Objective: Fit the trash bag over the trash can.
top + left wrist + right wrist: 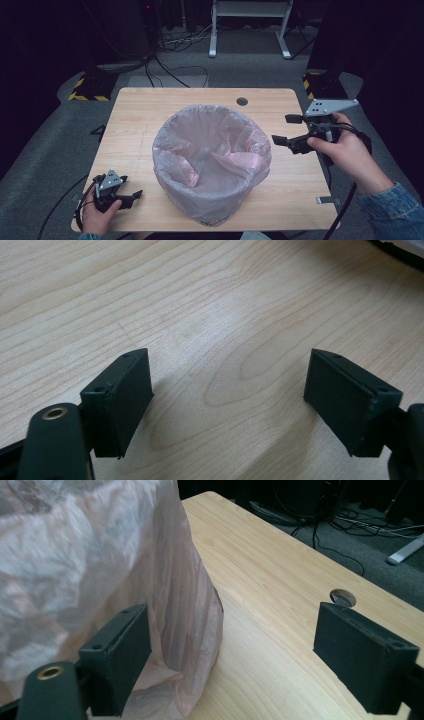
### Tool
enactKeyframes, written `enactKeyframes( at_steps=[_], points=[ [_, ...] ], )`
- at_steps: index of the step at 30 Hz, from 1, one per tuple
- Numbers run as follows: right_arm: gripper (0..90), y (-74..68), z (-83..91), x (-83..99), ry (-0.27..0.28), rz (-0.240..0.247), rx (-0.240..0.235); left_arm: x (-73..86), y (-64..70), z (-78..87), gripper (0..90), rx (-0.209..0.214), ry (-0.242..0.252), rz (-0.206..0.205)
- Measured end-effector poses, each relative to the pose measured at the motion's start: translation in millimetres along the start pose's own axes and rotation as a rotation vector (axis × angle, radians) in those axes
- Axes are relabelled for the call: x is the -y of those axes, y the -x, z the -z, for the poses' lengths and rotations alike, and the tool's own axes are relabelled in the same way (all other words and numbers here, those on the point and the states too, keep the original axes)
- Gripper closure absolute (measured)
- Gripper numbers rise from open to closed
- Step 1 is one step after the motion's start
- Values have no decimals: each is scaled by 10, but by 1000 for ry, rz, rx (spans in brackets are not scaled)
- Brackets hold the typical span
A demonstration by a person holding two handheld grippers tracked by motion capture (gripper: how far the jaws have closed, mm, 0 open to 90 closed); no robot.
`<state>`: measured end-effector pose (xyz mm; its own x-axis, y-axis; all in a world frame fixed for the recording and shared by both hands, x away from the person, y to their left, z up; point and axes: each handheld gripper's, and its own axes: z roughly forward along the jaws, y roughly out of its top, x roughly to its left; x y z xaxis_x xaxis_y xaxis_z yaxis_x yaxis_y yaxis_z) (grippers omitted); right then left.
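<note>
A round bin lined with a pale pink plastic bag point(212, 156) stands in the middle of the wooden table point(135, 120). The bag's top is folded over the rim and hangs down the outside point(75, 565). My left gripper point(125, 196) rests low at the table's front left corner, open, with bare wood between its jaws point(227, 385). My right gripper point(286, 131) is held above the table to the right of the bin, open, with its jaws pointing toward the bag's side point(232, 655). Nothing is between either pair of jaws.
A round cable hole point(242, 101) sits near the table's far edge, also visible as a hole point(343, 597) in the right gripper view. Cables point(165, 65) and a white desk frame point(250, 30) lie on the grey floor beyond. A grey clip point(327, 200) sticks out at the right edge.
</note>
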<state>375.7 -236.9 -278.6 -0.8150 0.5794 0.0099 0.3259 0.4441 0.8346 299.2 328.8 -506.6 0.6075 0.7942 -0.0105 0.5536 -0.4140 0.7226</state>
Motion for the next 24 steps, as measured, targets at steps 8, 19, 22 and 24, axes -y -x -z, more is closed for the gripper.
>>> enactKeyframes(
  at_steps=[8,19,22,24],
  points=[
    [153,59,-84,229,-17,-19,13,0,1,0,192,-1,0,1],
    [152,132,-203,565,-32,-71,20,0,0,0,192,0,0,1],
    [151,161,-243,679,-38,-93,23,0,0,0,192,0,0,1],
    [151,184,-267,754,-42,-102,28,0,0,0,192,0,0,1]
  ],
)
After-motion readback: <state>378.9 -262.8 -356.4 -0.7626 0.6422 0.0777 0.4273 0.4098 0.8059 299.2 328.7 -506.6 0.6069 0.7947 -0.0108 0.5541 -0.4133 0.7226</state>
